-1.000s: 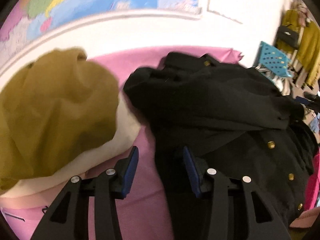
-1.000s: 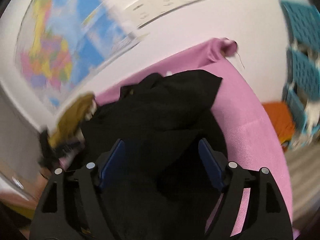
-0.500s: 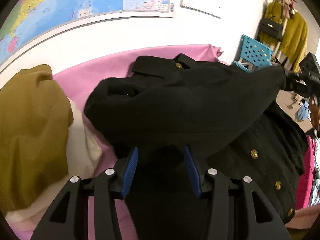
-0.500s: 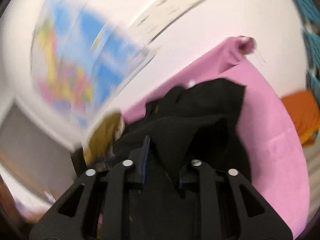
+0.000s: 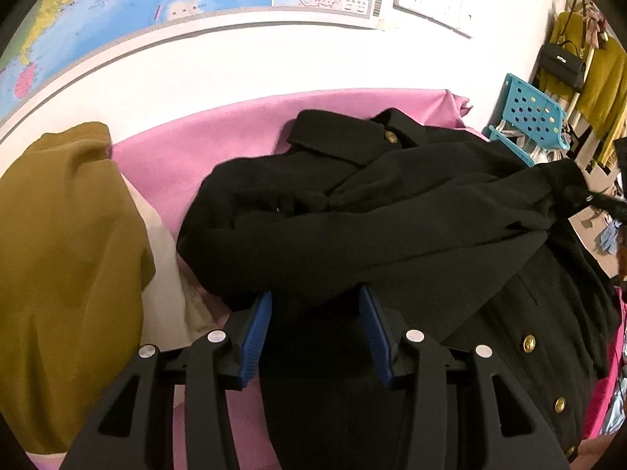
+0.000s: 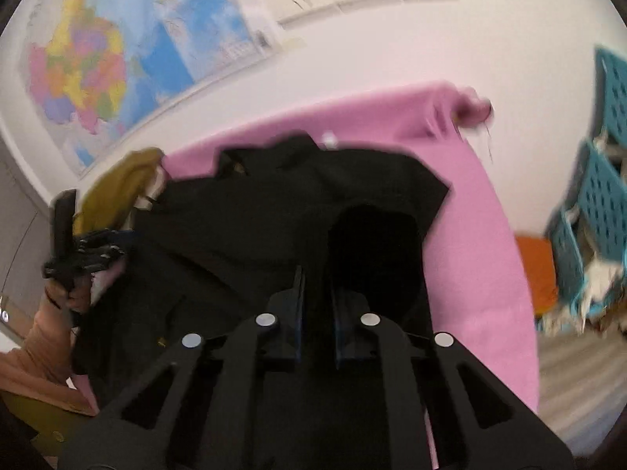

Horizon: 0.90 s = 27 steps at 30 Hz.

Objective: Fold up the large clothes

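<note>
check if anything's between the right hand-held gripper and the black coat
Nothing visible. The right hand-held gripper is closing directly on a fold of the black coat, with coat fabric between its fingers. The mustard garment lies off to the left, clear of it.

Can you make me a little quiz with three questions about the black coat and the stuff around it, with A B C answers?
1. Where is the mustard garment compared with the black coat in the left wrist view?
A. To its left
B. On top of it
C. To its right

2. What colour is the cloth under the coat?
A. Green
B. Pink
C. White

3. What are the right gripper fingers doing?
A. Spread wide over bare cloth
B. Holding a handbag
C. Closing on black coat fabric

Answers:
1. A, the mustard pile fills that view's left side.
2. B, pink shows all round the coat.
3. C, the fingers stand close together with dark fabric between them.
</note>
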### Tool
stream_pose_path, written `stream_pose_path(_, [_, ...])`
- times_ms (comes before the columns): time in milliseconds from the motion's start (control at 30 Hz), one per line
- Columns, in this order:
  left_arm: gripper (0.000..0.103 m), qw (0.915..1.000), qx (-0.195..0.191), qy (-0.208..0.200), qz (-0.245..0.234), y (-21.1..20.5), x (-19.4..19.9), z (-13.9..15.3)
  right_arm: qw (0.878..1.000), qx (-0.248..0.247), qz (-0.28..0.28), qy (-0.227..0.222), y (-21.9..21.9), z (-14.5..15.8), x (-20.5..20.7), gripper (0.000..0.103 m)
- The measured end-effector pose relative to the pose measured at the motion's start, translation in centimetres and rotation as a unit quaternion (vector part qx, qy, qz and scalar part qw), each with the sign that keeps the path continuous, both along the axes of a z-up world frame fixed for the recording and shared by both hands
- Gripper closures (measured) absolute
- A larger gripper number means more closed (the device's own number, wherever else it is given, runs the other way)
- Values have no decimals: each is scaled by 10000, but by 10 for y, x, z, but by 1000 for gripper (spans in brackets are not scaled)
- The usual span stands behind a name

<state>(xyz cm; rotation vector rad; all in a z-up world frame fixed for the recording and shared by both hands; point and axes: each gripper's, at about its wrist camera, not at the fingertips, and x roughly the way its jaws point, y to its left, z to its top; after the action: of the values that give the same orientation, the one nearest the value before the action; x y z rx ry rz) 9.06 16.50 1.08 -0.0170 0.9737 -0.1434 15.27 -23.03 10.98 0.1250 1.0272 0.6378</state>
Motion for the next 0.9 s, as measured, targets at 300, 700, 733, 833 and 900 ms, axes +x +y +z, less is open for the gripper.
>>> stream_pose_path(300, [62, 9959, 101, -519, 735, 12, 17, 32, 9716, 2123, -204, -1022, -1, 99, 74, 94])
stream_pose_path(700, [60, 9941, 773, -199, 734, 7, 25, 0, 9901, 587, -1011, 774, -38, -77, 95, 72])
stream_pose_path(733, [60, 9942, 755, -201, 742, 7, 25, 2, 9898, 598, -1057, 746, -43, -74, 94, 70])
stream_pose_path(833, [55, 9949, 741, -176, 654, 6, 20, 7, 9902, 558, -1158, 543, -52, -57, 85, 60])
stream_pose_path(900, [51, 9959, 693, -299, 495, 0, 13, 14, 9922, 452, -1144, 187, -52, -39, 72, 53])
